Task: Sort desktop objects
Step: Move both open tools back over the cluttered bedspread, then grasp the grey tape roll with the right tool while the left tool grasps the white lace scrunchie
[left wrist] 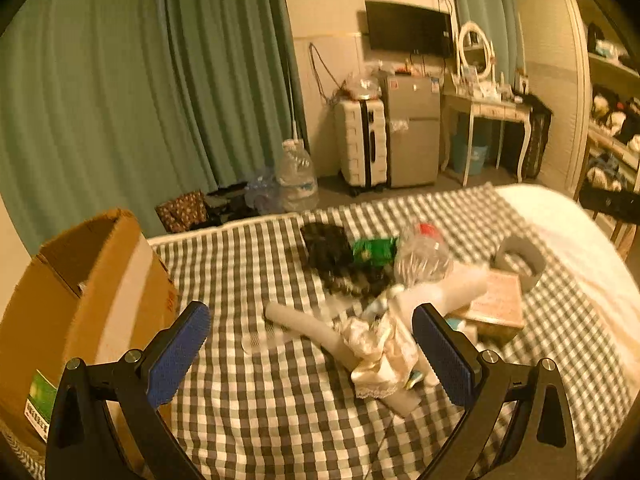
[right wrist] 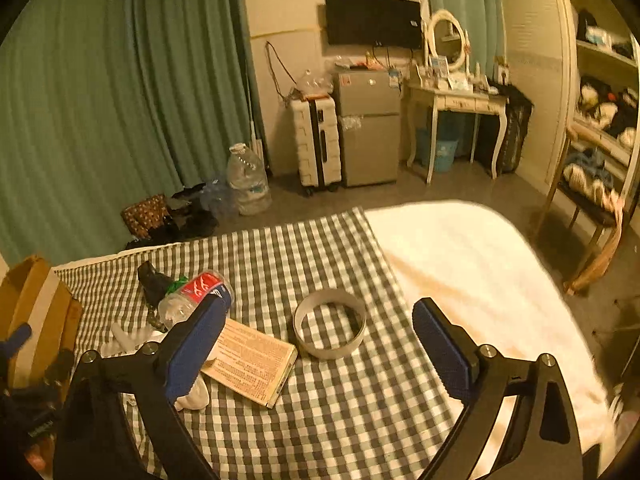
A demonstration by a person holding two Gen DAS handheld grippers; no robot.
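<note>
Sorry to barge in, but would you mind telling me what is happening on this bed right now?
A person holds a two-finger gripper in each hand over a grey-and-white checked cloth strewn with clutter. Both the left gripper and the right gripper are open and hold nothing. On the cloth lie a clear plastic bottle with a red label, a flat tan printed box and a grey tape ring. An open brown cardboard box stands at the left; nothing looks sorted yet.

Open left gripper (left wrist: 312,346) above cardboard tube (left wrist: 316,330), cardboard box (left wrist: 92,300) left

Green curtains (right wrist: 120,100) hang beside a wall television (right wrist: 372,20), suitcase (right wrist: 316,144), small fridge (right wrist: 370,128) and dressing table (right wrist: 456,100).
</note>
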